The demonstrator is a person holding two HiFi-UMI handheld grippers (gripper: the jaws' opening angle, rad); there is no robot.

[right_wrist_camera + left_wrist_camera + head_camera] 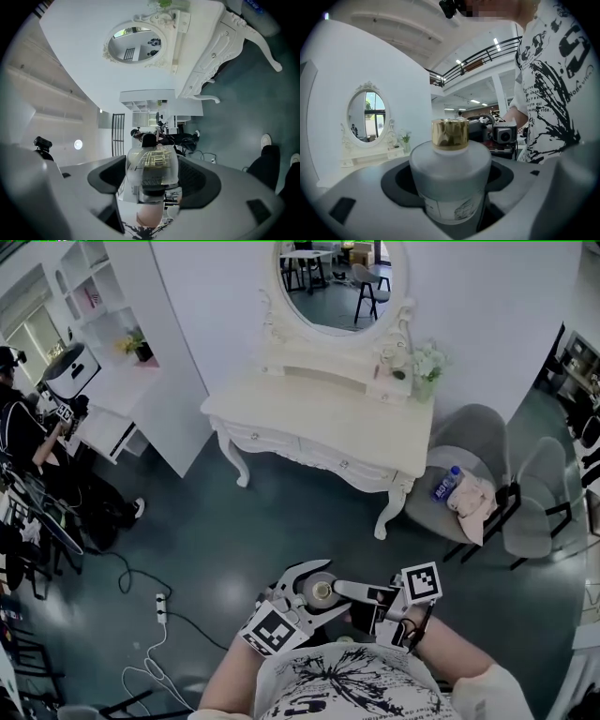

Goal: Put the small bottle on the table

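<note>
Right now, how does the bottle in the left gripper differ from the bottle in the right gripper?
The frosted bottle in the left gripper is opaque white; the clear bottle in the right gripper is see-through, with gold print. The frosted bottle has a gold cap; the clear bottle shows a dark band and no gold cap. Both are clamped between their gripper's jaws.

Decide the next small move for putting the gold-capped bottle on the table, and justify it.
Probably carry the frosted bottle forward toward the dressing table: the left gripper is shut on it, and floor separates it from the table.
</note>
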